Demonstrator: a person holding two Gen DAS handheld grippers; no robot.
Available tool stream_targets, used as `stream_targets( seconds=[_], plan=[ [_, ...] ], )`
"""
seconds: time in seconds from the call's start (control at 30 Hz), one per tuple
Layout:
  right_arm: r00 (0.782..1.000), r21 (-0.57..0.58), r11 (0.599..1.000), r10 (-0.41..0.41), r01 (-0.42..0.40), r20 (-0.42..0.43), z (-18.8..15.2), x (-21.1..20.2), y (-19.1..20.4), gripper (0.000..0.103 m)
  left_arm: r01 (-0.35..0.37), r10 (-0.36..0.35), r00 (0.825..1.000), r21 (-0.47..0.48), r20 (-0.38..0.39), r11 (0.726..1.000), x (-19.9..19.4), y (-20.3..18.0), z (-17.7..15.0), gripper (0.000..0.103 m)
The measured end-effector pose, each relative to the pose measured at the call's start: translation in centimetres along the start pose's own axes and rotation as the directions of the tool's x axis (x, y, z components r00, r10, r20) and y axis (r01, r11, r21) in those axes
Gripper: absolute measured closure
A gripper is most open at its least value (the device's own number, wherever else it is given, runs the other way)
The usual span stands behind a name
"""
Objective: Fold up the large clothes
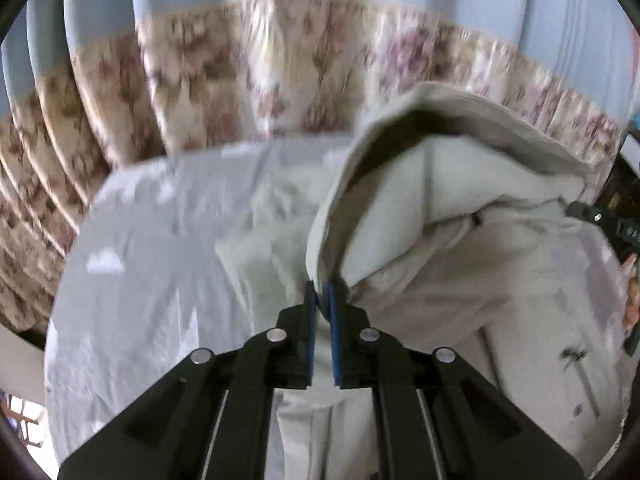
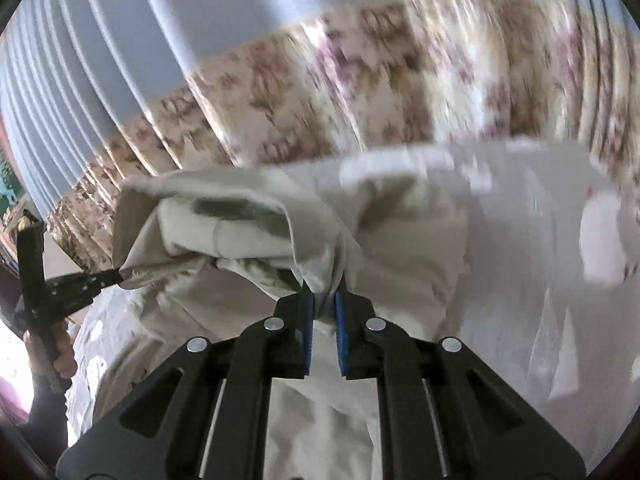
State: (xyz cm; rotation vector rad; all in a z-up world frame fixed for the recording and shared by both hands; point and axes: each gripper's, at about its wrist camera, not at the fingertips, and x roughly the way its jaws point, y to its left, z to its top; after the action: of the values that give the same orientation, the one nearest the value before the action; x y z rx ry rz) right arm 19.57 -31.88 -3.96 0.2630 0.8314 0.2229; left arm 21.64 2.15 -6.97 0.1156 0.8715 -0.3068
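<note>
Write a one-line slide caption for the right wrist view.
Right tool shut on a cream garment, lifting its fold above the white-covered table; left tool grips the far edge.

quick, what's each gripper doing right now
left gripper: shut on the cream garment, lifted edge pinched between its pads
right gripper: shut on the cream garment, a bunched fold pinched

home bedroom: floral curtain (image 1: 248, 80), bed sheet (image 1: 152, 248).
</note>
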Motion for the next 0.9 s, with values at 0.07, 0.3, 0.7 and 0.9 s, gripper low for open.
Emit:
stream_targets(
  seconds=[0.07, 0.3, 0.7, 0.9],
  plan=[
    [0.999, 0.02, 1.0, -0.01, 0.011, -0.04, -1.1, 1.0, -0.8, 0.093, 0.016, -0.017, 0.998, -0.025, -0.059, 1.0, 2.2, 0.6, -1.0, 0.096],
    [0.99, -0.004, 0.995, -0.101, 0.101, -0.098, -2.4, 4.2, -1.9, 0.086, -0.007, 0.01, 0.997, 0.04, -0.071, 0.999, 4.4, 0.2, -2.4, 0.094],
    [0.997, 0.054, 0.996, 0.07, -0.069, -0.021, -2.0, -4.4, -2.3, 0.056, -0.039, 0.037, 0.999, 0.091, 0.025, 0.995, -2.1, 1.3, -2.5, 0.041],
    [0.985, 0.13, 0.977, 0.172, -0.169, -0.015, 2.4, -2.3, -3.5, 0.047, 0.032, -0.036, 0.999, 0.099, 0.038, 0.995, -0.5, 1.3, 2.5, 0.039]
  ],
)
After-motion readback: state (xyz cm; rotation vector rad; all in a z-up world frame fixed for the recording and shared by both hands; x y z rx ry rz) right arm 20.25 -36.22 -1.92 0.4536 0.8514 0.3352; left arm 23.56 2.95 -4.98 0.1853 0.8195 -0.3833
